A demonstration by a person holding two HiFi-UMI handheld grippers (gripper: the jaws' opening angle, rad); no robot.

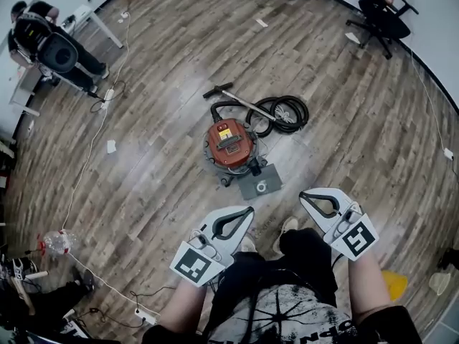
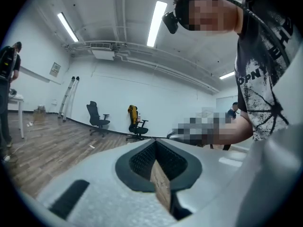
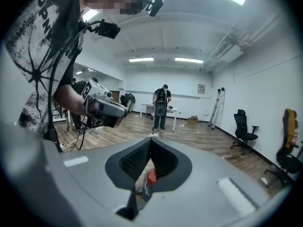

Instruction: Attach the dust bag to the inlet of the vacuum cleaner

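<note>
On the wooden floor (image 1: 165, 41), near its middle and well clear of every wall, stands the red vacuum cleaner (image 1: 231, 143), its top apparently still in place. Just beside its near side lies a flat grey pad (image 1: 259, 181) with a round mark. It is judged to be the dust bag, laid flat where it can be picked up. The coiled hose (image 1: 287, 112) and wand (image 1: 235, 97) rest behind the machine, away from the working side. The inlet cannot be made out.

The person stands short of the machine. The left gripper (image 1: 249, 209) and right gripper (image 1: 303, 194) are held out in front of the body, both pointing toward it. Each gripper view shows the jaws together with nothing between them. Neither gripper touches the pad. The task is judged not yet begun, and the top likely must come off first.
</note>
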